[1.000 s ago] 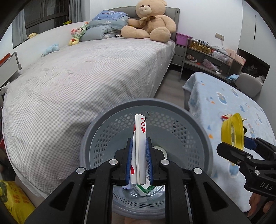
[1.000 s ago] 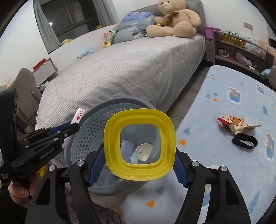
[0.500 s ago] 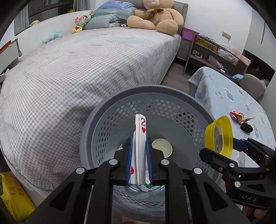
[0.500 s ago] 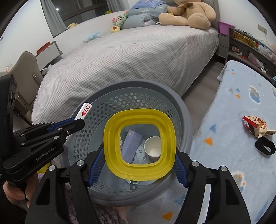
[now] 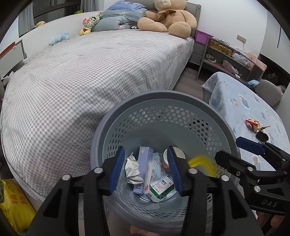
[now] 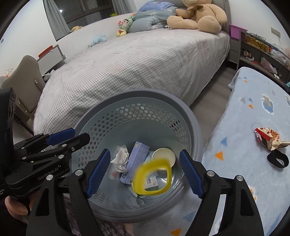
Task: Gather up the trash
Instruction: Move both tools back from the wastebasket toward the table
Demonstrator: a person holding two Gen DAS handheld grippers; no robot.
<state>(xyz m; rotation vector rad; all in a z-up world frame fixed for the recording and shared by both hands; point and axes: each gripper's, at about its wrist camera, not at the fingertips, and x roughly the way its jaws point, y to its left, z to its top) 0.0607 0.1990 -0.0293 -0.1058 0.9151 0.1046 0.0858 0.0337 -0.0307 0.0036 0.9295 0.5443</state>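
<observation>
A grey perforated trash basket [image 5: 181, 98] [image 6: 126, 96] stands by the bed, holding a purple box [image 5: 143, 168] [image 6: 136, 159], crumpled paper [image 5: 132, 168], a paper cup [image 6: 164, 157] and a green-white carton [image 5: 160, 188]. My left gripper [image 5: 145, 168] [image 6: 59, 135] is open and empty over the basket. My right gripper [image 6: 145, 170] [image 5: 248, 145] is open; a blurred yellow lid [image 6: 153, 177] [image 5: 201, 164] is falling between its fingers into the basket. A red snack wrapper [image 6: 268, 138] [image 5: 253, 125] and a black ring [image 6: 278, 159] lie on the blue blanket.
A bed [image 5: 81, 72] with a grey checked cover lies behind the basket, with a teddy bear [image 5: 168, 16] at its head. A table under the blue blanket [image 6: 253, 109] is to the right. A yellow bag [image 5: 12, 205] is at lower left, a grey chair [image 6: 23, 76] at left.
Both grippers opened. The playing card left my left gripper and is no longer seen. The yellow lid left my right gripper and is dropping into the basket.
</observation>
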